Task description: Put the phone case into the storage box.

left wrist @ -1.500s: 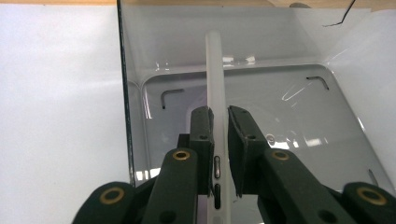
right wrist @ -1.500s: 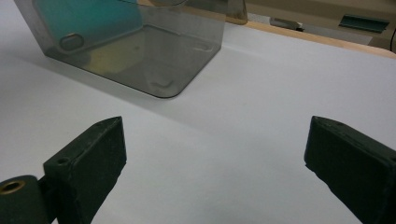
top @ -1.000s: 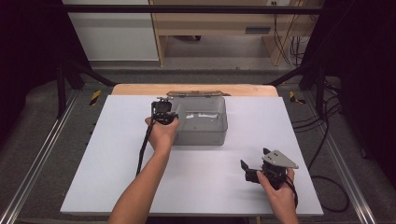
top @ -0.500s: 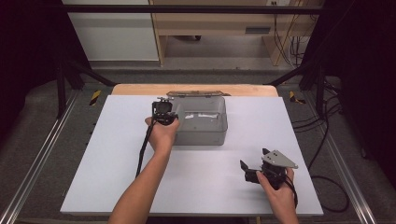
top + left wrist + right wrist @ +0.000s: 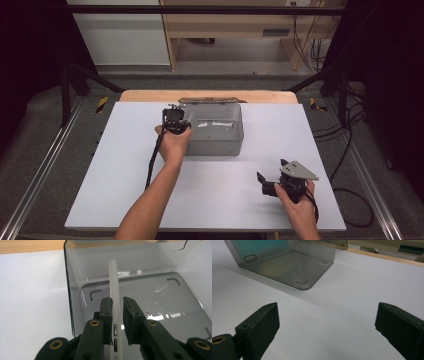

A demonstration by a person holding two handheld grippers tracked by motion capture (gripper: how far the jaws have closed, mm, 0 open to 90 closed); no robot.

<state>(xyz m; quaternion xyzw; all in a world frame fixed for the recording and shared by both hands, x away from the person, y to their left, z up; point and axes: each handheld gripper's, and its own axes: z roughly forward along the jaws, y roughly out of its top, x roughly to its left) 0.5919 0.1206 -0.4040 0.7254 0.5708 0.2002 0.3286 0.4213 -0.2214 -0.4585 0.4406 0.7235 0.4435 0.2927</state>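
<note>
Jaws of the left gripper (image 5: 117,312) are seen in its own view set on either side of a thin white slab-like device with small side buttons (image 5: 114,297), held on edge; the left jaw touches it, while a narrow gap is seen at the right jaw, so a firm clench cannot be confirmed. The device is held over the open smoky-grey transparent plastic box (image 5: 220,131), just inside its left wall. In the high view, the left gripper (image 5: 175,120) is held at the box's left rim, at the far middle of the white table (image 5: 100,180). The right gripper (image 5: 272,182) is kept near the table's front right, well apart from the box, its jaws spread wide and empty.
</note>
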